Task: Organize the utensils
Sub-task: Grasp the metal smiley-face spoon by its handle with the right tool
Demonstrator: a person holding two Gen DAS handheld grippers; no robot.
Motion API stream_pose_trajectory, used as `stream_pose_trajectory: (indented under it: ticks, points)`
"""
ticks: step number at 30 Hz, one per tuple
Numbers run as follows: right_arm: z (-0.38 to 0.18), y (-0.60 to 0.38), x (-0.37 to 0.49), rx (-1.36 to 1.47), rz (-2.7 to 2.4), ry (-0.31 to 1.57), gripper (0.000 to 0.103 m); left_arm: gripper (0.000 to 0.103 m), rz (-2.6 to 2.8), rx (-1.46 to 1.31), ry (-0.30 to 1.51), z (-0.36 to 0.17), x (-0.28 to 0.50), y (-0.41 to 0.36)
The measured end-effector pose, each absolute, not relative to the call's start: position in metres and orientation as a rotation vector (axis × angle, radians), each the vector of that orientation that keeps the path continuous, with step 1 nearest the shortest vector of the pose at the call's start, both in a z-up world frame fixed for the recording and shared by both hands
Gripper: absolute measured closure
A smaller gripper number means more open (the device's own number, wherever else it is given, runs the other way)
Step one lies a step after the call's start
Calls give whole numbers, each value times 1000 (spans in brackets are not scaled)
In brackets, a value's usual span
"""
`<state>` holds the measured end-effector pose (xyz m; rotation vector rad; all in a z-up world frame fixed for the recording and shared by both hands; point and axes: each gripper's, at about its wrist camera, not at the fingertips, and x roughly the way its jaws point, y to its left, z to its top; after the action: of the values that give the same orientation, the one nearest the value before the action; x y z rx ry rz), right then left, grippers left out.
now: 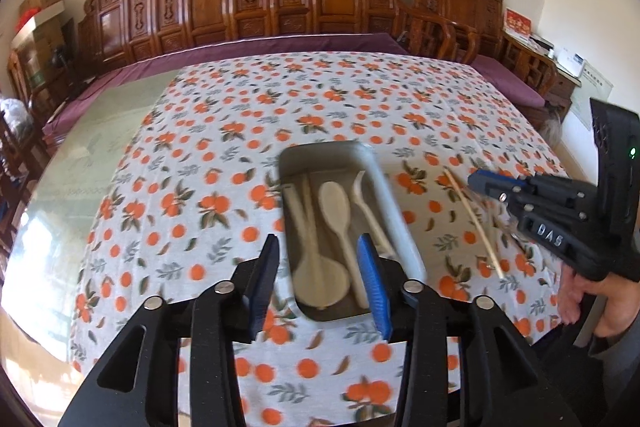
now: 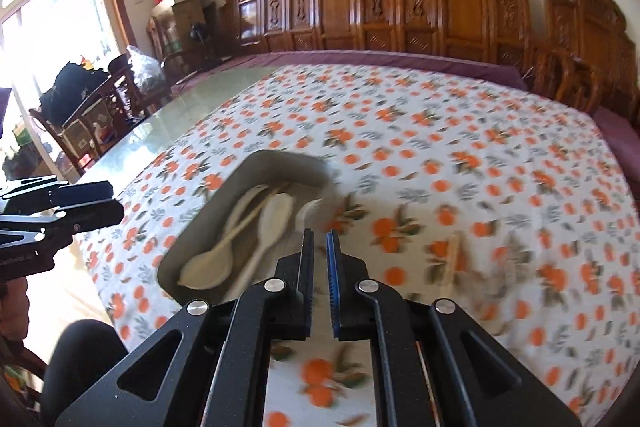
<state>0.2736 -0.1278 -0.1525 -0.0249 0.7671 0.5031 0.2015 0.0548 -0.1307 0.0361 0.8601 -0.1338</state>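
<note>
Pale spoons (image 1: pixel 335 227) and chopsticks (image 1: pixel 308 211) already in the grey tray (image 1: pixel 404 231), mid-tablecloth (image 1: pixel 224 155). One chopstick (image 1: pixel 474 223) stranded beside it. Left gripper (image 1: pixel 324 279) parted, empty over tray; right gripper (image 2: pixel 320 283) pinched nearly closed, nothing gripped, probably heading for that stray.

We see a grey rectangular tray (image 1: pixel 394 205) flat on the tabletop, long side running away from us. In it: two pale spoons (image 1: pixel 335 205), bowls at opposite ends, plus a pale chopstick (image 1: pixel 306 195) and a curved white utensil (image 1: pixel 366 205), all lying lengthwise. One wooden chopstick (image 1: pixel 474 223) lies loose on the cloth right of the tray, apart from it.
</note>
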Motion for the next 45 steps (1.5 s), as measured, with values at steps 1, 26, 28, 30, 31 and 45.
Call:
stream_pose_trajectory:
  ticks: [1, 26, 28, 30, 31, 45]
  points:
    - [-150, -136, 274, -26, 492, 758, 94, 52, -141, 36, 859, -131, 202, 50]
    - [-228, -255, 308, 13, 347, 900, 83, 25, -227, 76, 921, -179, 231, -59]
    - [-234, -251, 310, -2, 351, 918, 83, 25, -229, 78, 928, -183, 233, -64]
    - [-243, -248, 313, -24, 349, 953, 83, 25, -228, 81, 938, -188, 233, -68]
    - [-245, -248, 314, -27, 348, 963, 83, 25, -229, 82, 942, -190, 234, -68]
    - [-260, -238, 320, -134, 327, 1011, 96, 25, -216, 102, 974, -203, 241, -79]
